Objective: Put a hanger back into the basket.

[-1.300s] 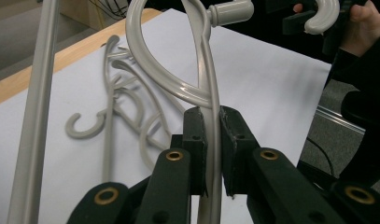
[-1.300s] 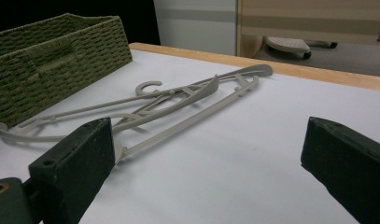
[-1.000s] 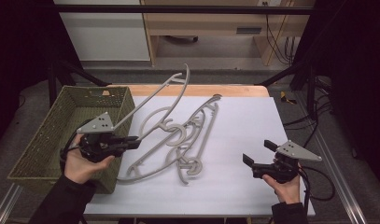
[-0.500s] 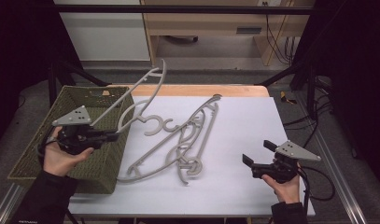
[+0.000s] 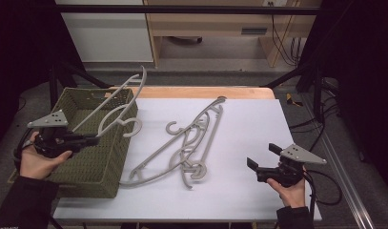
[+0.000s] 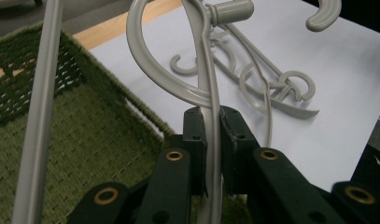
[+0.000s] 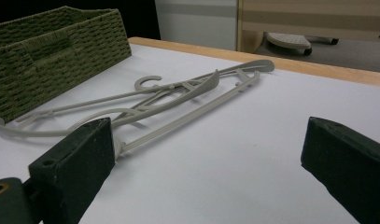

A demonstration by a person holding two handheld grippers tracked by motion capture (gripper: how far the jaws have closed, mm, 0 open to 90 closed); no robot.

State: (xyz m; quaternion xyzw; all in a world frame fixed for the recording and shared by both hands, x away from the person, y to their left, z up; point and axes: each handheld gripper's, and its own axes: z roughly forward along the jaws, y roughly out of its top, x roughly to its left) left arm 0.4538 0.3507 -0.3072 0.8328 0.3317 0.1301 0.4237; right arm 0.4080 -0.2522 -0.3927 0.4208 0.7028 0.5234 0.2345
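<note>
- A white surface with a wooden far edge carries the work, seen from above; the person's forearms enter from the near side.
- A green woven basket sits at the surface's left edge, open-topped, apparently the place where hangers are being collected.
- A loose pile of grey plastic hangers lies tangled in the middle of the surface, just right of the basket, seemingly waiting to be moved one at a time.
- One grey hanger is held up in the air, tilted, above the basket's far right corner, with its hook hanging over the basket's right rim; it looks ready to be lowered inside.
- The left tongs are over the basket and clamped tight on a thin bar of this hanger; the left gripper view shows the bar pinched between both pads.
- The right tongs rest low at the surface's near right, jaws wide apart and holding nothing, pointed toward the pile, probably waiting for a turn.
</note>
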